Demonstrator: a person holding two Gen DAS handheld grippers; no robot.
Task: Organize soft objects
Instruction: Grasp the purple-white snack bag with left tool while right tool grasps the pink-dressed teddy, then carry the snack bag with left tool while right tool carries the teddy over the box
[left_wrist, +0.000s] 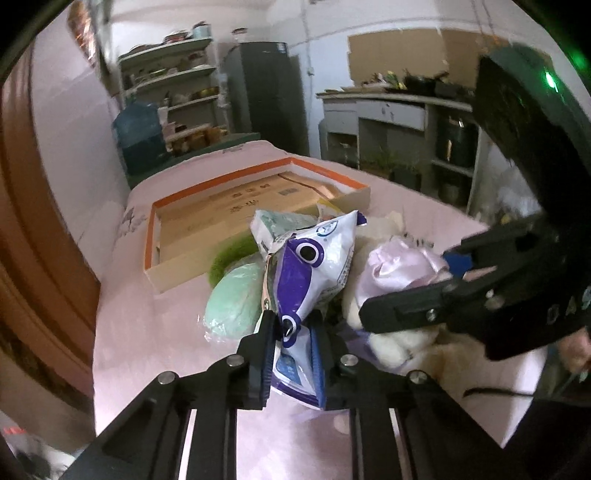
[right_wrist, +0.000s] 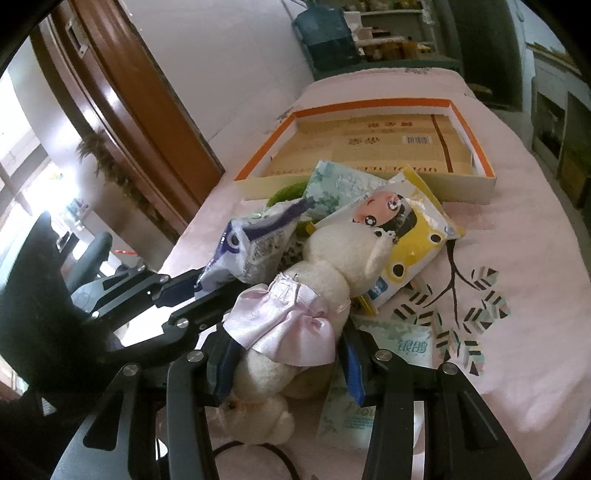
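My left gripper (left_wrist: 291, 332) is shut on a purple-and-white tissue pack (left_wrist: 317, 266), seen also in the right wrist view (right_wrist: 251, 247). My right gripper (right_wrist: 288, 354) is shut around a white plush rabbit in a pink satin skirt (right_wrist: 321, 273), seen in the left wrist view (left_wrist: 399, 258). Both sit in a pile of soft items in front of an open orange-rimmed cardboard box (left_wrist: 221, 199) (right_wrist: 369, 144). The pile holds a yellow cartoon tissue pack (right_wrist: 410, 236), a green floral pack (right_wrist: 332, 184), a light green pad (left_wrist: 232, 299) and a green fuzzy item (left_wrist: 229, 258).
The pile lies on a pink cloth-covered table (right_wrist: 517, 258) with a tree pattern. Another tissue pack (right_wrist: 402, 343) lies under my right gripper. A wooden door frame (right_wrist: 140, 110) stands left. Shelves (left_wrist: 173, 92), a dark fridge (left_wrist: 266, 92) and a counter (left_wrist: 395, 107) stand behind.
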